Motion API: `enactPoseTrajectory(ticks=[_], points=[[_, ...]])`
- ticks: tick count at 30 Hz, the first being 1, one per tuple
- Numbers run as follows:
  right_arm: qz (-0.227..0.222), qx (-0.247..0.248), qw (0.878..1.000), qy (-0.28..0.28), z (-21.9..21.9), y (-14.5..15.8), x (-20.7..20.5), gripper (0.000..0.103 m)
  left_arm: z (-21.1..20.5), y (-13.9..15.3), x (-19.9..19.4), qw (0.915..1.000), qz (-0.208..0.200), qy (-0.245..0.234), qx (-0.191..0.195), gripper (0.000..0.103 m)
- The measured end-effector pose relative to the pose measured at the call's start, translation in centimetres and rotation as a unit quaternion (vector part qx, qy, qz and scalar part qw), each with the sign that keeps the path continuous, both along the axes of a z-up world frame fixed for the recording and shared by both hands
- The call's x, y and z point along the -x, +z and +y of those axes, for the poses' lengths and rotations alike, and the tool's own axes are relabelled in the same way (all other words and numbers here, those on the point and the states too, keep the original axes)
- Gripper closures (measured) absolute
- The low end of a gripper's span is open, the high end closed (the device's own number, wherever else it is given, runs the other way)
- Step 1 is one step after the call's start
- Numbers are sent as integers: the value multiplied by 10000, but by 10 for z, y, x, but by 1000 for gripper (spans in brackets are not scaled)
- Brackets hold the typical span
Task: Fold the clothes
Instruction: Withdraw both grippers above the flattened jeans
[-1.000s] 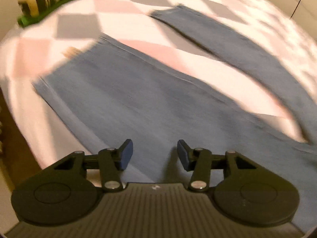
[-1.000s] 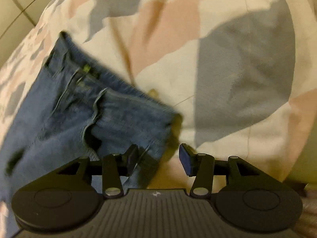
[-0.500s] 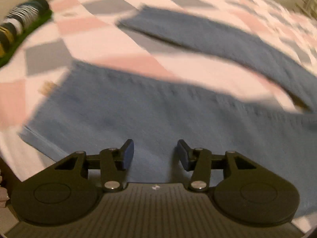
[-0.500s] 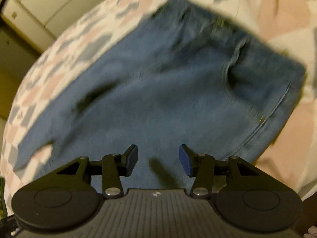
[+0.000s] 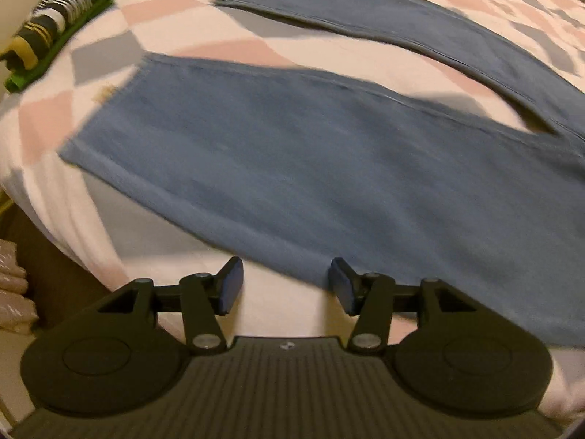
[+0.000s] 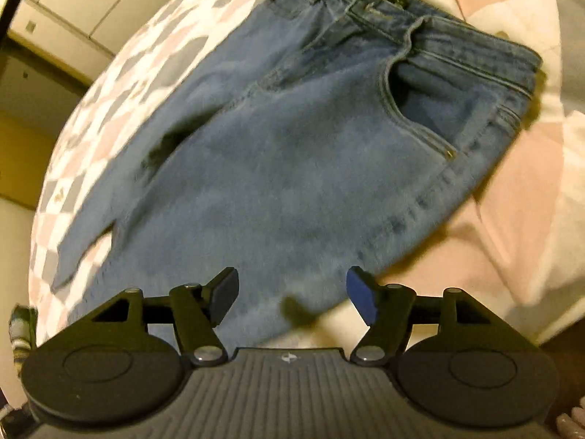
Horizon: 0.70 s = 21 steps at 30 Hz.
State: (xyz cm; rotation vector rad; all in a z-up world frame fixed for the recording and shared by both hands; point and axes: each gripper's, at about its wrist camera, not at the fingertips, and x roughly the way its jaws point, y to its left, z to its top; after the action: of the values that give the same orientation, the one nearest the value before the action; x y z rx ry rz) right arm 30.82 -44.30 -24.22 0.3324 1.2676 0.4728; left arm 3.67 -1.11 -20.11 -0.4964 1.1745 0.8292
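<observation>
A pair of blue jeans (image 5: 292, 153) lies flat on a bed with a pink, grey and white diamond quilt (image 5: 226, 47). The left wrist view shows both legs spread apart, the near leg's side edge just beyond my left gripper (image 5: 285, 285), which is open and empty. In the right wrist view the jeans (image 6: 292, 168) show their waistband (image 6: 438, 40) and front pocket at the upper right. My right gripper (image 6: 292, 292) hangs open over the hip and thigh area near the outer seam, holding nothing.
Folded striped clothes (image 5: 55, 25) rest on a green cloth at the far left corner of the bed. The bed's near edge drops to a dark floor at the left (image 5: 47, 278). Pale cupboard panels (image 6: 91, 11) stand beyond the bed.
Both grippers pulled back toward the near side of the jeans. The left now sits at the leg's near edge; the right view swung from the waist corner to the whole upper part.
</observation>
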Motion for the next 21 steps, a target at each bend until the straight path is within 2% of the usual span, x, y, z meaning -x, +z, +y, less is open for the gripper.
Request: enactPoseTrajectory(ticks=[5,7,10,15,16,21], points=[[-312,15,9989,349,-23,34,22,28,-70,23,-15,9994,-102,-345,20,54],[-500,4,9976,479,-34,52,29,23,-91,40,-16,9990,-211,-402,-40,48],[-702,14,9958,587,-46,78,40,19,-116,67,-14,9980,-338,-499,-195,44],[-772,-141,9944,715,-58,117,58,12,-149,115,-5,9963,-518,-561,-384,42],[-800,-178,9938,756,-60,125,62,11,-155,123,-3,9960,-562,-569,-402,39],[-959,-538,9899,898,-64,157,79,10,-183,157,8,9930,-689,-729,-617,38]])
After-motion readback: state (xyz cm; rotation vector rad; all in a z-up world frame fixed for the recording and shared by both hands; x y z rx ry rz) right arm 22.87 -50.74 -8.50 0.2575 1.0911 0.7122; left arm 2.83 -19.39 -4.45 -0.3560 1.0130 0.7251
